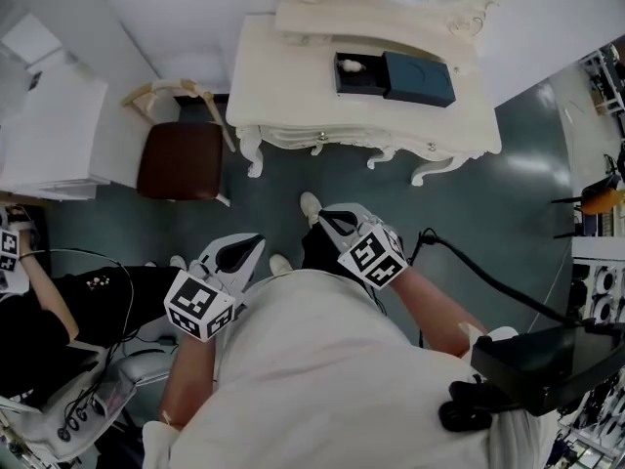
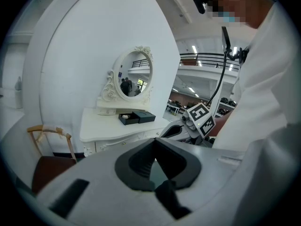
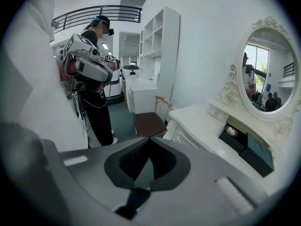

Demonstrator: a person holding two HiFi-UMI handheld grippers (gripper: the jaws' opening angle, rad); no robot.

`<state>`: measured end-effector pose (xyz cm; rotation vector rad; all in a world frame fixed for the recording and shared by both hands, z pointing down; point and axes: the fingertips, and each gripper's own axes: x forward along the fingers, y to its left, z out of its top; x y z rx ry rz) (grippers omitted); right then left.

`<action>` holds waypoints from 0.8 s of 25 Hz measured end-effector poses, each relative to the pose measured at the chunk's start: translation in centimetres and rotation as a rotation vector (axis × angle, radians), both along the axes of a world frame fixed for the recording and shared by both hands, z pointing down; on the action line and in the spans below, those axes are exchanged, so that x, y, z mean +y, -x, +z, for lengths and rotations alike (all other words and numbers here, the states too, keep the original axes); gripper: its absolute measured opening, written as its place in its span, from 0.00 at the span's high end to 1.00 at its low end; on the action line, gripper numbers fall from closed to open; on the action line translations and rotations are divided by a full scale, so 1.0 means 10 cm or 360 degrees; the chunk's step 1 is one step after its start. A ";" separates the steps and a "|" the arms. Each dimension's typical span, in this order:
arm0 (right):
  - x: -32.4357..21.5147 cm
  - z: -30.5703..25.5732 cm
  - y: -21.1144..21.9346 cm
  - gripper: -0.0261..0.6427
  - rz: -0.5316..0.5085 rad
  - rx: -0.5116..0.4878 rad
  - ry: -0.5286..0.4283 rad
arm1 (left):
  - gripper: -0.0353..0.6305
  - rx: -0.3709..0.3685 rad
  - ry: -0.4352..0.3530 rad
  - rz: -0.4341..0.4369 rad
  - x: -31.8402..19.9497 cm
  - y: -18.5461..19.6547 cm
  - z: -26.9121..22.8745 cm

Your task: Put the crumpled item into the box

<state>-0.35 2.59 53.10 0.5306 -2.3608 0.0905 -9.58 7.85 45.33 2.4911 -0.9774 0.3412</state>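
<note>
A small white crumpled item [image 1: 350, 65] lies inside an open black box [image 1: 357, 84] on the white dressing table [image 1: 293, 106], with the box's dark teal lid [image 1: 418, 78] beside it on the right. In the right gripper view the crumpled item [image 3: 231, 131] shows in the box [image 3: 233, 139] at the far right. Both grippers are held close to the person's body, well short of the table. The left gripper [image 1: 254, 242] and the right gripper [image 1: 327, 215] are both shut with nothing in them. The left gripper view shows the box [image 2: 129, 119] far off.
A brown-seated chair [image 1: 181, 159] stands left of the dressing table, next to a white cabinet [image 1: 54, 125]. An oval mirror [image 3: 263, 76] rises at the table's back. Another person [image 3: 96, 79] stands by the white shelves. A seated person [image 1: 59, 311] and cables are at the left.
</note>
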 end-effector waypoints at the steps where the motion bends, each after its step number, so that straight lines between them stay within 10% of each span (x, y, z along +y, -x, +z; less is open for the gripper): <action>1: 0.02 -0.01 0.02 0.96 -0.0003 -0.0006 0.0000 | 0.94 0.0000 0.0000 0.0003 0.00 0.00 0.00; 20: 0.12 -0.08 0.34 0.96 -0.0106 -0.0044 -0.0015 | 0.94 -0.0001 0.0013 -0.0056 0.07 0.21 0.03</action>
